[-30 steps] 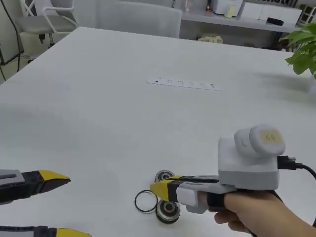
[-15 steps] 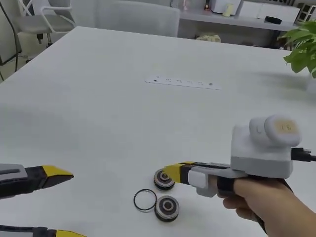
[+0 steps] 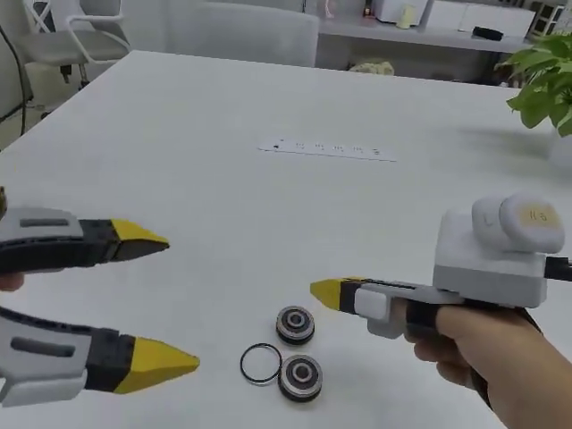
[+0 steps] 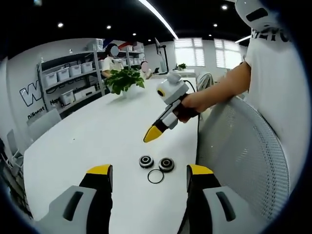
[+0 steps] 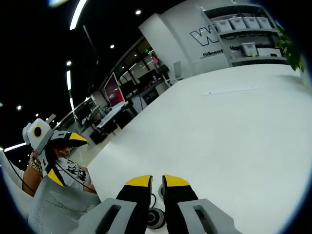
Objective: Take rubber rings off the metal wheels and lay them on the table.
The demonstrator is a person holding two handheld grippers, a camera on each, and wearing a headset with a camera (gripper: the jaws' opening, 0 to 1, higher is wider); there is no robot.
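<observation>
Two metal wheels (image 3: 295, 324) (image 3: 301, 376) lie close together near the table's front edge, and a loose black rubber ring (image 3: 261, 364) lies flat just left of them. My right gripper (image 3: 326, 290) hovers just right of and above the farther wheel, shut with nothing in it. My left gripper (image 3: 165, 301) is open, well to the left of the ring, and holds nothing. The left gripper view has both wheels (image 4: 146, 161) (image 4: 166, 164) and the ring (image 4: 155, 176) ahead of its spread jaws. A wheel (image 5: 156, 217) peeks from under the near-touching jaws in the right gripper view.
A white power strip (image 3: 326, 149) lies flat at mid-table. A green plant (image 3: 541, 85) stands at the far right edge. Chairs (image 3: 241, 31) stand beyond the far side. The white table (image 3: 223, 206) stretches wide around the wheels.
My right gripper has drawn back to the right, off the wheels, uncovering both. My left gripper has come further in from the left, still open. The ring and wheels lie where they were.
</observation>
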